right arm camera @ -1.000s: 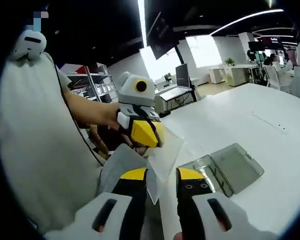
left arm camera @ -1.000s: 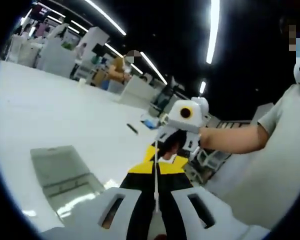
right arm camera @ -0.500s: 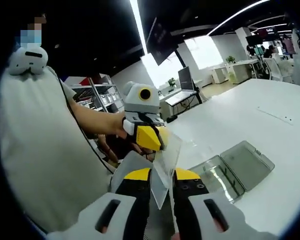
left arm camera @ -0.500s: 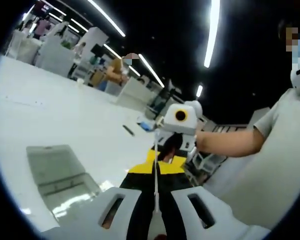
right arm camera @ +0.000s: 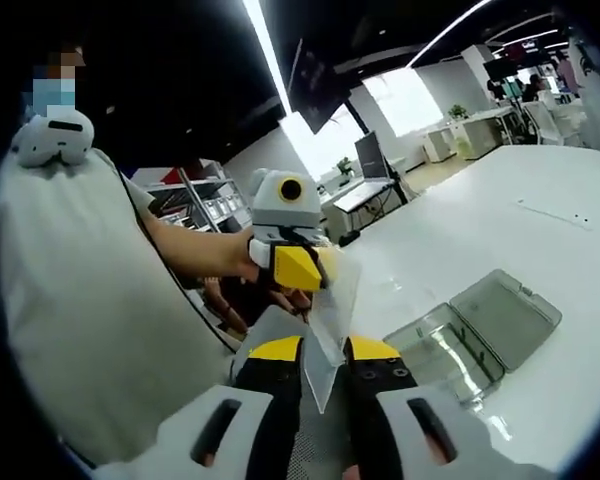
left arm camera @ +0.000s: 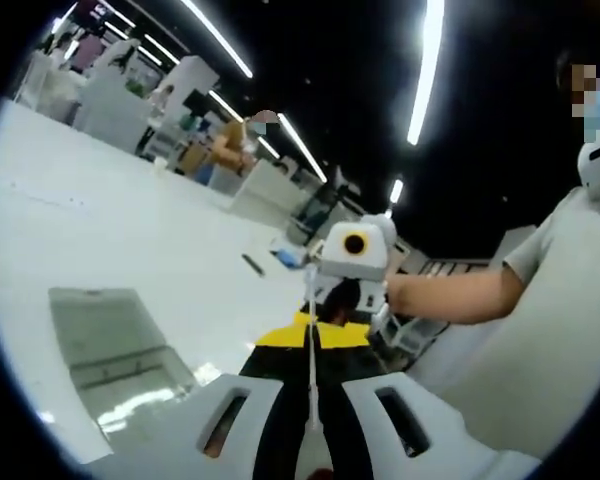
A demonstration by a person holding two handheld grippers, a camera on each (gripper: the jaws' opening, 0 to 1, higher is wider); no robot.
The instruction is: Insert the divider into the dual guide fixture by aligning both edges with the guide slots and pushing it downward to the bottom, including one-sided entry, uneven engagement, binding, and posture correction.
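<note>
Both grippers have barely shifted: left gripper (left arm camera: 311, 375) and right gripper (right arm camera: 316, 372) fingers stay pinched on the clear divider (right arm camera: 330, 305), held above the counter (right arm camera: 480, 235) near the fixture (right arm camera: 475, 335). It looks light, thin, slippery; hold by the edges.

White moulded shells with slotted openings on both sides; black jaws capped in yellow on the left gripper (left arm camera: 311, 345) and right gripper (right arm camera: 321, 360). Small screw dots on the right gripper's yellow-tipped jaw. Seen from across, each gripper white-bodied with a yellow jaw face. Light grey short-sleeved shirt (right arm camera: 75, 300) on the person, the sleeve (left arm camera: 540, 245) ending above the elbow. White rounded device (right arm camera: 52, 135) at the chest.
</note>
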